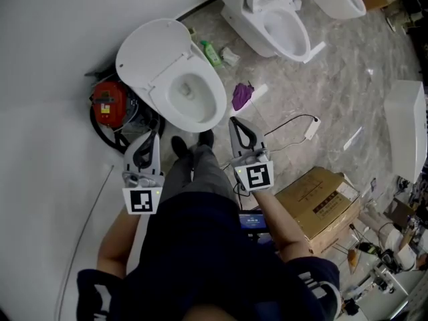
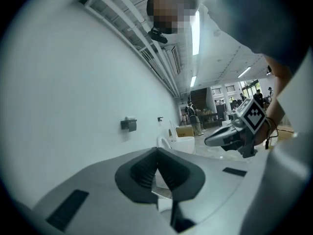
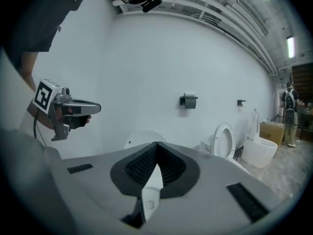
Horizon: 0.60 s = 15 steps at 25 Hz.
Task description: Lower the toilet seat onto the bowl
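Note:
A white toilet stands just ahead of the person's feet, its bowl (image 1: 192, 97) uncovered. Its seat and lid (image 1: 150, 51) stand raised together against the wall. My left gripper (image 1: 152, 136) hovers near the bowl's front left, apart from it, jaws shut with nothing between them (image 2: 157, 152). My right gripper (image 1: 235, 121) hangs by the bowl's front right, also shut and empty (image 3: 156, 145). In the right gripper view the raised lid (image 3: 143, 136) shows behind the jaws. Each gripper view shows the other gripper in the air: the right gripper (image 2: 215, 140), the left gripper (image 3: 95, 107).
A red machine (image 1: 109, 103) with a black hose sits left of the toilet. A green bottle (image 1: 212, 53), a purple cloth (image 1: 242, 95) and a white cable with adapter (image 1: 312, 127) lie on the floor. A second toilet (image 1: 277, 22) stands further back, a cardboard box (image 1: 321, 202) at right.

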Tool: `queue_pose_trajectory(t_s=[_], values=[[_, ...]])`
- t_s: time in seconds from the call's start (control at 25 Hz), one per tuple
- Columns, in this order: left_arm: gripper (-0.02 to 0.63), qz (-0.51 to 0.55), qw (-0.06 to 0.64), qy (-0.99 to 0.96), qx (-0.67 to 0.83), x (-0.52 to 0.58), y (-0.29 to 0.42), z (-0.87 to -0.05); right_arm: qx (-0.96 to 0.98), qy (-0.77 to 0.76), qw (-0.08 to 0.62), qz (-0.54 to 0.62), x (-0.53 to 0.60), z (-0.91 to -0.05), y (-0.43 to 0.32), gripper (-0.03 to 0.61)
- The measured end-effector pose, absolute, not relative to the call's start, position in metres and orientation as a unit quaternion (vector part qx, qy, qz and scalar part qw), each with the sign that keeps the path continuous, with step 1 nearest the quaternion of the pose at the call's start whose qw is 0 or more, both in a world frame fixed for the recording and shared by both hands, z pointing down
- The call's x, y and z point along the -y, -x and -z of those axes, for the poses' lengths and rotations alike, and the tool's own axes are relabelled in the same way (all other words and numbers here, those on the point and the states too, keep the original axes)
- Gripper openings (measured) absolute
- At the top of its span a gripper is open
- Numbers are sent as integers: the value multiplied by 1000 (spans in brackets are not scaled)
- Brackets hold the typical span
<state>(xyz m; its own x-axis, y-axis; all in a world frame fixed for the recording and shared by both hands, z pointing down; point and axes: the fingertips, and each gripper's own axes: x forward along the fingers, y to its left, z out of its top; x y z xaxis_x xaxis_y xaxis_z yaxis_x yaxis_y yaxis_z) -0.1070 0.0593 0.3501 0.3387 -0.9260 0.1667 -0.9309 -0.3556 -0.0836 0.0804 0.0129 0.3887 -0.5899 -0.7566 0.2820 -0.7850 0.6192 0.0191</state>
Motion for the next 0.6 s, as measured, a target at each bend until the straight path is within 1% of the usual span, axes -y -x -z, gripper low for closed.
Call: queue_pose_trajectory(t_s=[0.28, 0.4, 0.6], values=[[25, -85, -6, -810, 580, -70, 122, -319, 898, -426, 107, -25, -22, -328, -65, 20], [25, -82, -5, -804, 590, -73, 131, -310, 901, -422, 103, -11, -26, -314, -58, 20], [25, -72, -25, -792, 606, -76, 141, -289, 903, -419, 91, 6, -27, -293, -52, 20]])
